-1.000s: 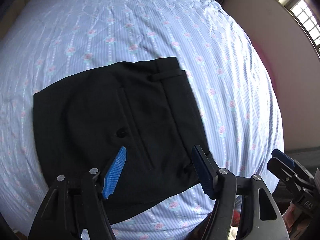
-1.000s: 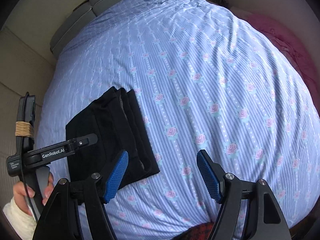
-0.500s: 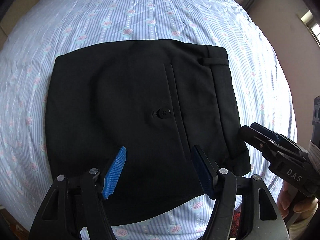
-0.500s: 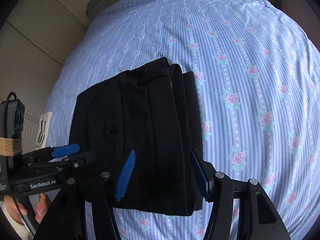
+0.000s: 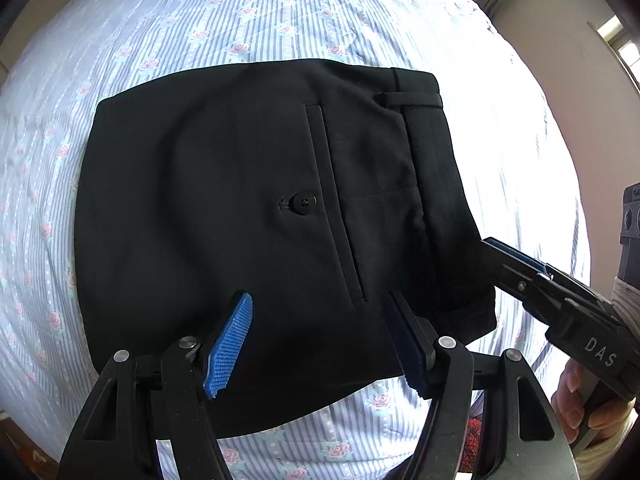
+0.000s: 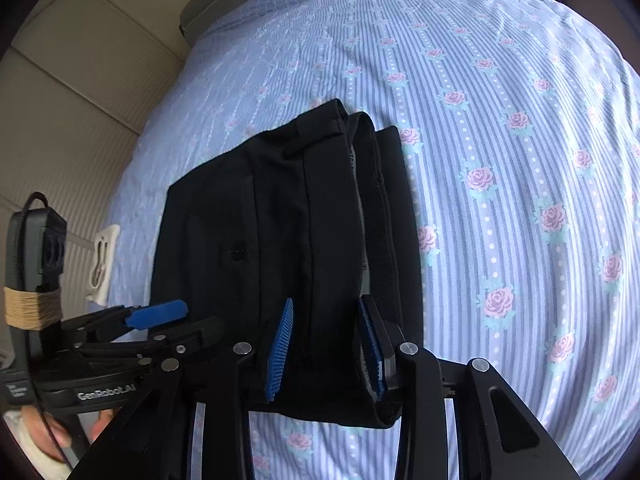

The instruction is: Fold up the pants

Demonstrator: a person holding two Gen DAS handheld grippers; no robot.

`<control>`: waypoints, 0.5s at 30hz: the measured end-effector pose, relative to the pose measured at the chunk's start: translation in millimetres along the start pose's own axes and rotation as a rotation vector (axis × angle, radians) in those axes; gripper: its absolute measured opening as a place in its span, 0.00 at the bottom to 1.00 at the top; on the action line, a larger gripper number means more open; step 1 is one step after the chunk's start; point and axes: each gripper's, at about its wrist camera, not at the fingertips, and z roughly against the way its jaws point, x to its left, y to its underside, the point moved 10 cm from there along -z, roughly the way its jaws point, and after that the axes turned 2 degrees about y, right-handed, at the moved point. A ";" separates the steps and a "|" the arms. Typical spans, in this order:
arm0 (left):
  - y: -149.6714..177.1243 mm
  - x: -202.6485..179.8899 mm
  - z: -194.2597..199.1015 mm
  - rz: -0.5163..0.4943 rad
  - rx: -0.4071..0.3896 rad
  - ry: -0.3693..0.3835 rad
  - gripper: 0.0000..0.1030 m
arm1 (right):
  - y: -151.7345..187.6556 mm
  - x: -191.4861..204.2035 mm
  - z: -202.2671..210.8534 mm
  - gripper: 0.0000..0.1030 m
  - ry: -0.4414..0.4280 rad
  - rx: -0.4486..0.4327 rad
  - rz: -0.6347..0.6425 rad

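Black pants (image 5: 240, 220), folded into a flat stack, lay on the blue striped, rose-printed bedsheet (image 5: 280, 20). Over their near edge the left gripper (image 5: 320, 340) hung with jaws spread, pads clear of the cloth. At the waistband end the right gripper (image 6: 326, 348) had just been closing, the stacked edge between its blue pads; whether they already pinched it I cannot tell

Folded pants (image 5: 248, 216) flat on bedsheet (image 5: 248, 12); left gripper (image 5: 320, 344) over near edge, right gripper (image 6: 326, 348) over waistband end.
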 end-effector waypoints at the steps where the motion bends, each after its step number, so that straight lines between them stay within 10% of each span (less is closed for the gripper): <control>1: 0.4 0.0 -0.3 -0.003 0.004 0.001 0.65 | -1.7 1.5 2.3 0.32 -0.030 0.000 -0.012; 15: 1.1 -2.8 -11.9 0.000 0.033 0.004 0.65 | 12.3 -21.7 -26.5 0.27 -0.133 0.106 -0.159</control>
